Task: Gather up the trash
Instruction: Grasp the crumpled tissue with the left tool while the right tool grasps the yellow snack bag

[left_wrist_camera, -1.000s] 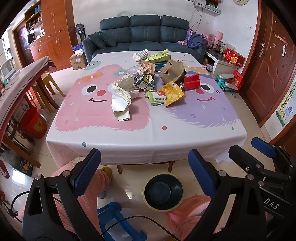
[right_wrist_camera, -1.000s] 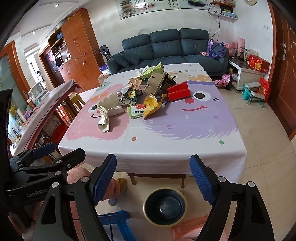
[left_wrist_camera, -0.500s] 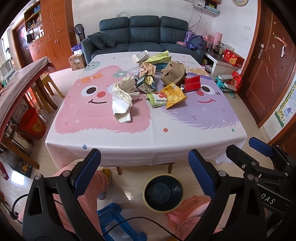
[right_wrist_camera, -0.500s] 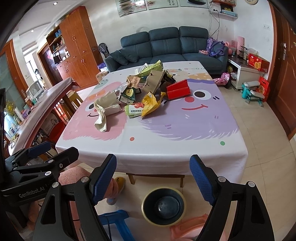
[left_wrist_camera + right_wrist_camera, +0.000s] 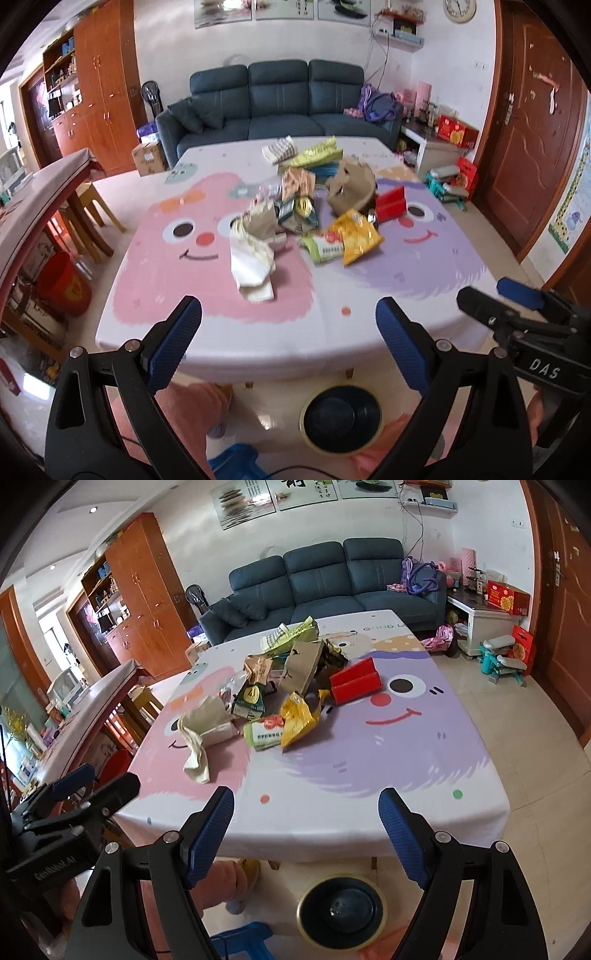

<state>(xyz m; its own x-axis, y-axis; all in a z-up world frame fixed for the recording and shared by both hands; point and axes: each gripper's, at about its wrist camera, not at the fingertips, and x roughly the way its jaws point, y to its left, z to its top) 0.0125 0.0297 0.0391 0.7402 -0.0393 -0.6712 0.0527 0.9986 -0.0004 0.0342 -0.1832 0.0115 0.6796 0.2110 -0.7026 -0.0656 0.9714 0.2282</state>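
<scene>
Now both grippers, left (image 5: 288,336) and right (image 5: 306,827), stand with jaws wide and empty, raised nearer the worktop (image 5: 369,314) than before; crinkled foil and paper trash (image 5: 306,218) lies heaped ahead of them.

L hand-held gripper (image 5: 288,332): blk frame, blue textured pads, silver screws | R (image 5: 306,819): same | pink trousers

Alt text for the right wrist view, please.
The open right hand-held gripper hangs empty before a table under a pink-and-purple cartoon-face tablecloth with a pile of crumpled wrappers and paper bags at its middle. A round dark bin with a yellow rim stands on the floor below.
</scene>
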